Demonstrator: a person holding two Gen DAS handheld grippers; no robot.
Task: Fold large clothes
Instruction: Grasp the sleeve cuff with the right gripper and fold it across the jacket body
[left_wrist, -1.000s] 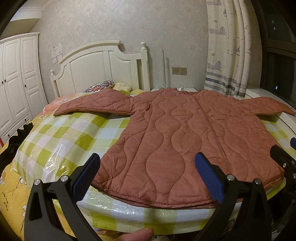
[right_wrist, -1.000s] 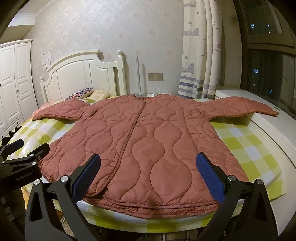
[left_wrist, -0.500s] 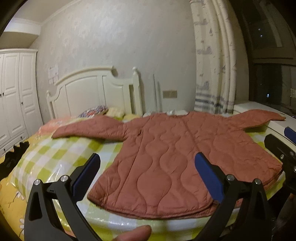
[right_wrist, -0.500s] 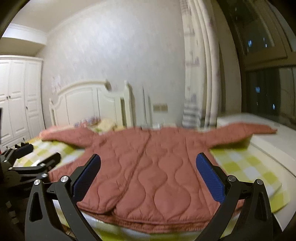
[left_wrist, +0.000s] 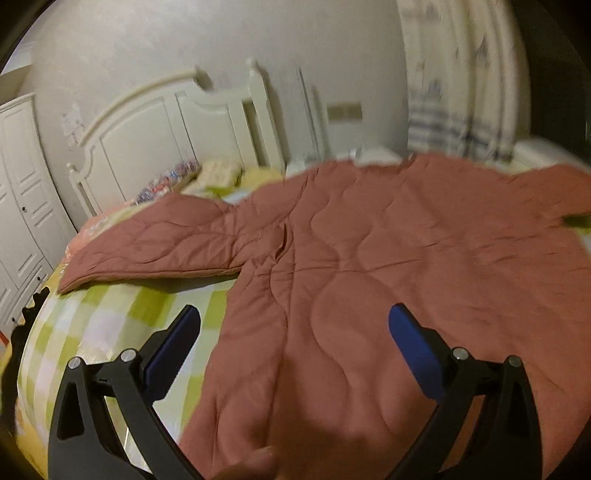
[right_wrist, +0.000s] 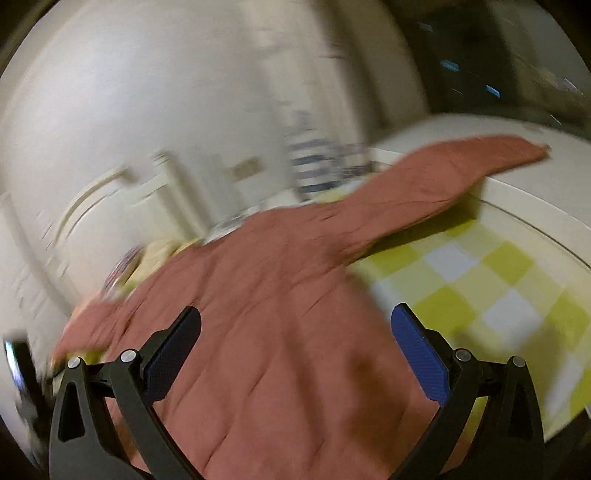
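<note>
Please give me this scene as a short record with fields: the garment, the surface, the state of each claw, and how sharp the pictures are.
garment: rust-red quilted jacket, spread flat, both sleeves out to the sides
surface: bed with green-and-white checked cover
left claw: open, holds nothing, over the jacket's lower part
right claw: open, holds nothing, over the jacket
headboard: white, at the far end
sharpness: right wrist view strongly blurred

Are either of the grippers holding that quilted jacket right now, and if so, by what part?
Nothing is held. The left gripper and right gripper are both open above the rust-red quilted jacket spread on the bed.
</note>
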